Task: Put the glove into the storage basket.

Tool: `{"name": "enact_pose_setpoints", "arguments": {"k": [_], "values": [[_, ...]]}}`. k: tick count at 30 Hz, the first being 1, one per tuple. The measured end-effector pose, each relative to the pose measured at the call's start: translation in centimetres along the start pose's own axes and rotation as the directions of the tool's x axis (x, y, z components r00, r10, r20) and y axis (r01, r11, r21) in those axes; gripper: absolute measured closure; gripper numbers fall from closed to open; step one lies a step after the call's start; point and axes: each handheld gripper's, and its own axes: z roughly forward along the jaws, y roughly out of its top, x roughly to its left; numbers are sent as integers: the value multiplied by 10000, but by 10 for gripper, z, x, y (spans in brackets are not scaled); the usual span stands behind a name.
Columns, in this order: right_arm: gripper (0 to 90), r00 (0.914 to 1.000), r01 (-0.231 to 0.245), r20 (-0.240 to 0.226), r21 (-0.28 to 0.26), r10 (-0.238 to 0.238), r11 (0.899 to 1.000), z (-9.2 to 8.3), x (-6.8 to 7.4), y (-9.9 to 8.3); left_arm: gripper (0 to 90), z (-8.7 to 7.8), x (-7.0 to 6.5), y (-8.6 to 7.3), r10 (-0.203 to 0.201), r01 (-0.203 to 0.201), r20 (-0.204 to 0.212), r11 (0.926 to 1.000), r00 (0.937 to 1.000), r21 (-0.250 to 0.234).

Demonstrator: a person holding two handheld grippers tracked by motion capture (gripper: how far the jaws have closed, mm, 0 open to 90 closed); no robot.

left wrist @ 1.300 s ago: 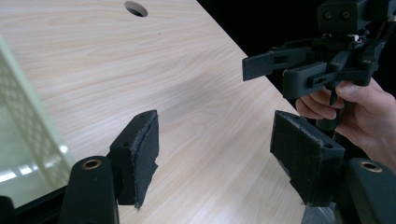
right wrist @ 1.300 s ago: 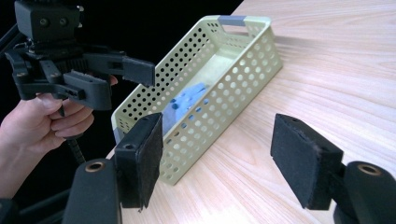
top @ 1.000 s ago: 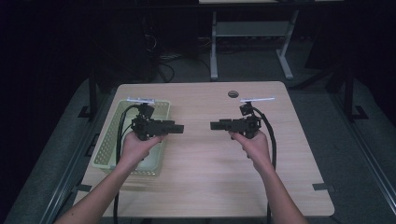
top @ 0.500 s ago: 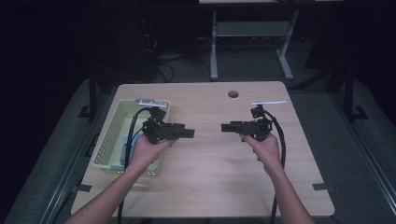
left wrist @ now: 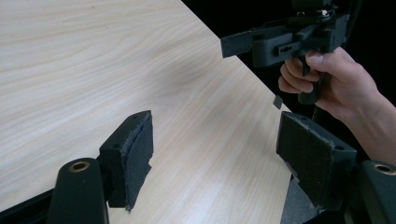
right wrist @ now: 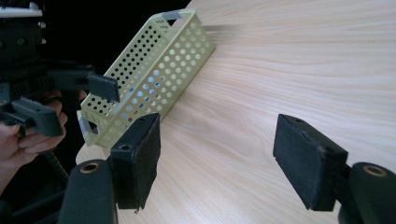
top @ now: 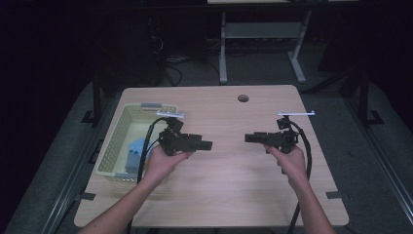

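The basket sits just beside the left tool, spread and empty like the right tool, so a careless swing could shove it off the desk.

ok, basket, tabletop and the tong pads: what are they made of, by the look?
Basket: likely moulded plastic, pale yellow-green and matte; even rows of round holes, grey clips on the rim. Tabletop: wood or wood-look laminate, light and smooth; printed-looking grain, so probably laminate. Tong pads: black foam or felt-like facing, fuzzy with frayed edges, on hard black plastic-looking jaws.
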Motion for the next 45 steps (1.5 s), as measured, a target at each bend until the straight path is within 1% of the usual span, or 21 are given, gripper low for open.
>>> {"name": "enact_pose_setpoints", "arguments": {"k": [4, 7, 9, 10, 14, 16, 19, 22, 23, 25, 27, 28, 30, 33, 35, 37, 38, 39, 41, 43, 45], "values": [[302, 9996, -225, 187, -49, 226, 9997, -8, -8, -6, 269, 8, -2, -3, -83, 84, 215, 10000, 9997, -51], [293, 9989, -401, 255, -44, 402, 9992, -11, -14, -10, 269, 15, -4, -4, -58, 58, 258, 10000, 9997, -11], [293, 9985, -462, 307, -53, 464, 9989, -14, -18, -13, 268, 19, -5, -6, 51, -54, 290, 10000, 9996, 76], [291, 9983, -432, 385, -80, 435, 9990, -15, -20, -15, 267, 22, -7, -7, 104, -106, 250, 9999, 9996, 106], [288, 9962, -657, 572, -94, 661, 9978, -22, -30, -23, 260, 32, -8, -14, 320, -329, 191, 9984, 9993, 461], [288, 9951, -773, 602, -148, 781, 9969, -26, -36, -27, 259, 36, -9, -19, 313, -324, 213, 9979, 9993, 554], [288, 9939, -859, 679, -142, 866, 9962, -29, -41, -33, 256, 40, -7, -24, 176, -195, 307, 9979, 9994, 622], [288, 9929, -947, 711, -171, 957, 9954, -33, -45, -39, 254, 44, -7, -27, 223, -238, 245, 9976, 9995, 647], [288, 9925, -988, 713, -157, 996, 9950, -35, -47, -40, 254, 45, -7, -28, 306, -321, 234, 9972, 9993, 676], [288, 9918, -1024, 751, -169, 1034, 9946, -38, -50, -45, 255, 47, -8, -30, 271, -286, 245, 9973, 9993, 671], [290, 9910, -1085, 762, -228, 1099, 9938, -40, -52, -49, 255, 50, -9, -33, 123, -153, 472, 9979, 9988, 629], [290, 9906, -1104, 789, -220, 1118, 9936, -40, -54, -52, 256, 52, -10, -35, 179, -211, 520, 9978, 9985, 624], [290, 9890, -1242, 797, -120, 1248, 9922, -42, -56, -58, 255, 54, -11, -36, 280, -311, 479, 9973, 9985, 671], [289, 9894, -1244, 724, -207, 1256, 9920, -45, -58, -66, 256, 57, -12, -40, 316, -350, 525, 9972, 9981, 658], [287, 9892, -1272, 711, -215, 1284, 9916, -46, -59, -71, 255, 58, -13, -44, 195, -234, 613, 9977, 9979, 634], [286, 9891, -1300, 677, -186, 1310, 9913, -47, -59, -77, 256, 59, -15, -49, 247, -286, 614, 9975, 9978, 639], [286, 9899, -1224, 700, -166, 1233, 9923, -47, -59, -79, 256, 59, -17, -52, 339, -382, 646, 9970, 9973, 673], [286, 9895, -1261, 681, -199, 1272, 9918, -48, -58, -81, 256, 59, -19, -55, 533, -575, 598, 9958, 9968, 719], [286, 9904, -1219, 643, -164, 1227, 9924, -49, -57, -87, 256, 59, -22, -59, 553, -595, 635, 9961, 9964, 659], [285, 9908, -1181, 647, -152, 1189, 9929, -50, -57, -90, 256, 59, -24, -61, 673, -713, 624, 9954, 9958, 640], [283, 9905, -1199, 660, -152, 1207, 9927, -51, -57, -94, 256, 59, -25, -66, 634, -682, 772, 9958, 9950, 614]]}}
